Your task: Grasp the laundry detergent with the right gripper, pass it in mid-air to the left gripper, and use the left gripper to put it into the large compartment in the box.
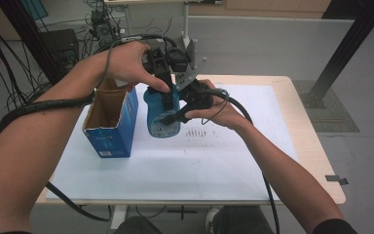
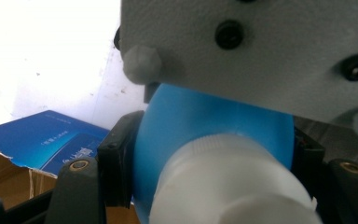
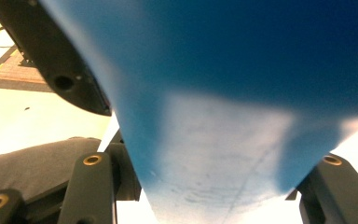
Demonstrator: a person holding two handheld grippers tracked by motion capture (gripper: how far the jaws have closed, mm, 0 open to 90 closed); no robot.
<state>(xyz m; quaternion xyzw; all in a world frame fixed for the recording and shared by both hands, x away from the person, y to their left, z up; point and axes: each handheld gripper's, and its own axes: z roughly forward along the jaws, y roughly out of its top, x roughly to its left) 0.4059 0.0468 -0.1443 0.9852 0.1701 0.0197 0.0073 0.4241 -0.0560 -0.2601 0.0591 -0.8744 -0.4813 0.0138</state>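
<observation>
Left gripper: you clamp the blue plastic bottle near its white cap.
Right gripper: yours is clamped on the bottle's lower body.
Open blue cardboard box: just beside, on the table.

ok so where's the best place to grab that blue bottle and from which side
Grip the blue bottle at its rounded shoulder just under the white cap, coming down from above, as the left gripper does with its jaws on either side. It stands upright beside the open box, so its far side is freer.

Wood table w/ white sheet, grey floor, cables.
</observation>
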